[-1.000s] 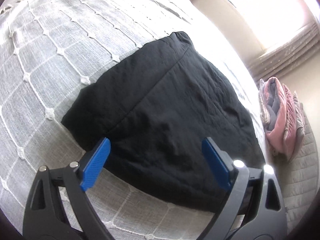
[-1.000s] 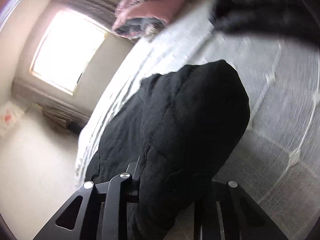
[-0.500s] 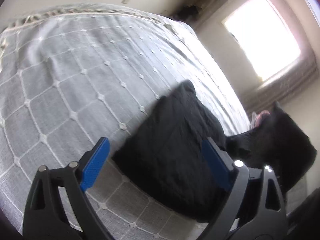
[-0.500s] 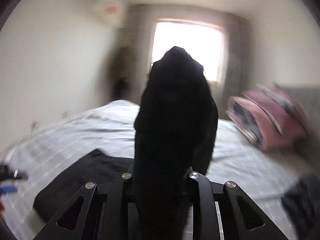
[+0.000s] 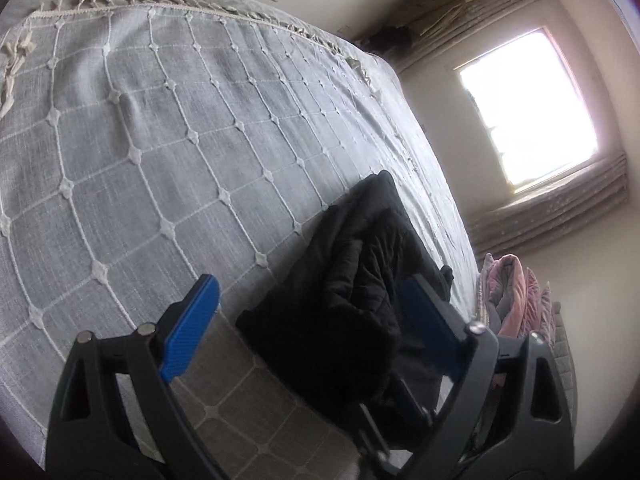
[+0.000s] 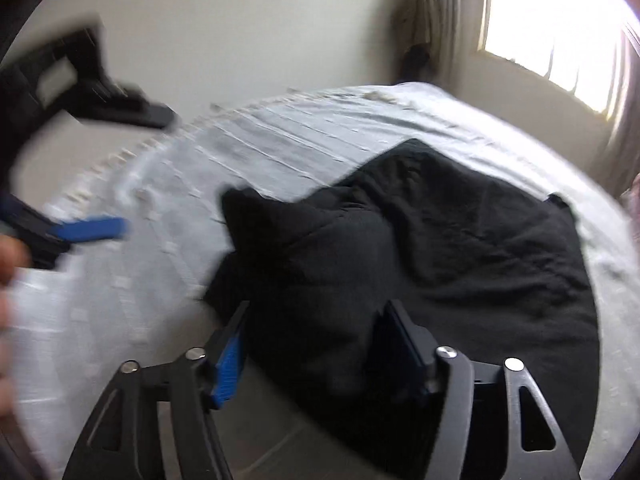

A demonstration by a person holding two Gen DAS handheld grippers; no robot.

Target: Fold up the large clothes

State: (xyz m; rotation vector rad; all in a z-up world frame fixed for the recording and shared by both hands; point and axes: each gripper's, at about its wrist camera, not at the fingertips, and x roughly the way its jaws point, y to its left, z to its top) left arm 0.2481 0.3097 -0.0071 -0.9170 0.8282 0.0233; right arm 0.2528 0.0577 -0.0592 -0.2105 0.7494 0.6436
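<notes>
Now the left gripper (image 5: 308, 320) hangs released over the bedspread (image 5: 160, 140). Beside it, the right gripper (image 6: 316, 340), likewise spread, straddles the near edge of the black garment (image 6: 440, 240), which lies rumpled toward the bed's right edge, its length running away from both claws, nearer the right one.

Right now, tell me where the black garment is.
The black garment lies crumpled on the grey bedspread, just ahead of both open grippers; in the left wrist view it sits right of centre, near the pink pile.
</notes>
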